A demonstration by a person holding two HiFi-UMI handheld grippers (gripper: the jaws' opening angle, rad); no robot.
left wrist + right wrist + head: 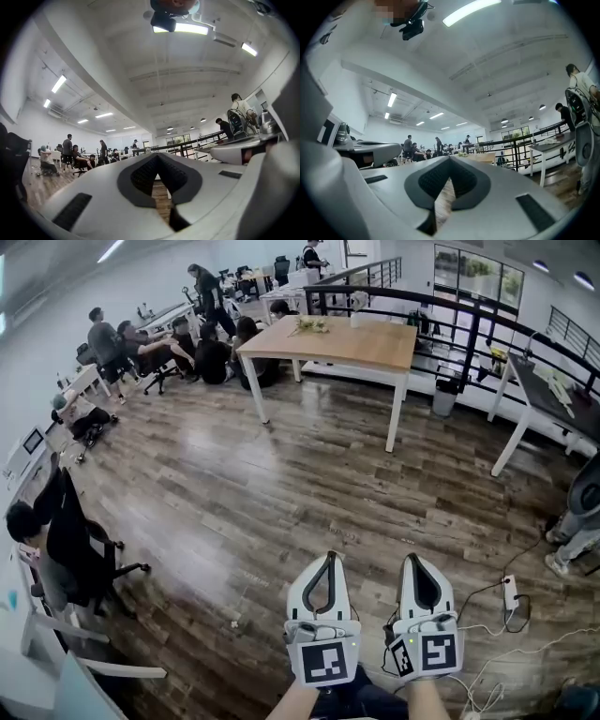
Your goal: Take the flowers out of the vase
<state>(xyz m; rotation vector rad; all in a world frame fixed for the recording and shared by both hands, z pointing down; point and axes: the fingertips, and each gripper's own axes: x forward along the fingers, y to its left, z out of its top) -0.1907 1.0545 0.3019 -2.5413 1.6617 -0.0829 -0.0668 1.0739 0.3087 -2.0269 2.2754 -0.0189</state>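
My left gripper (329,557) and right gripper (413,557) are held level and side by side, low at the near edge of an open office, above a dark wooden floor (281,484). On each, the fingers (140,176) are pressed together tip to tip. The two gripper views show only floorboards through the narrow slit behind the meeting tips, so both grippers carry nothing.

The flowers (310,325) are well apart from me, a small pale green cluster on the far side of a wooden desk (375,348) with white legs, across the room and straight ahead. At this range I cannot tell whether they stand in a vase or lie on the desk top. The right gripper view shows the same cluster as a speck on the desk edge, just above the closed tips.

A group of people (159,343) in dark clothes sits and stands to the left of the desk. Another person (56,531) sits in a chair near the left wall. A black railing (450,310) runs behind the desk, and a white power strip (511,592) with trailing cables lies on the floor to the right of my right gripper.
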